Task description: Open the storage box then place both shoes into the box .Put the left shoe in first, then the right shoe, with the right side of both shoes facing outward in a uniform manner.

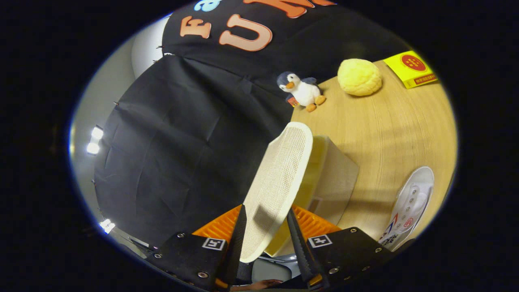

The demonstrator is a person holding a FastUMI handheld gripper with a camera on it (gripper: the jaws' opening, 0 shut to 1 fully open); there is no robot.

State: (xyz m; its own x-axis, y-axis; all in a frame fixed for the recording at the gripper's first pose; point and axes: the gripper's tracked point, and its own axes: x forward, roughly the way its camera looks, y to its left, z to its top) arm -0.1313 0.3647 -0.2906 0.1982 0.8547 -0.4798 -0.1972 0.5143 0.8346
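My gripper is shut on a shoe, one finger on each side of it. The shoe is raised and turned so its cream, textured sole faces the camera, and its toe points away beyond the fingers. Right behind the shoe stands the beige storage box; I cannot tell whether it is open, because the shoe hides its near side. A pale yellow surface shows between sole and box. The second shoe, white with eyelets and laces, lies on the wooden table to the right of the box.
A penguin plush sits at the table's far edge. Beside it are a round yellow bun-shaped toy and a flat yellow packet. Black cloth wall hangs to the left of the table.
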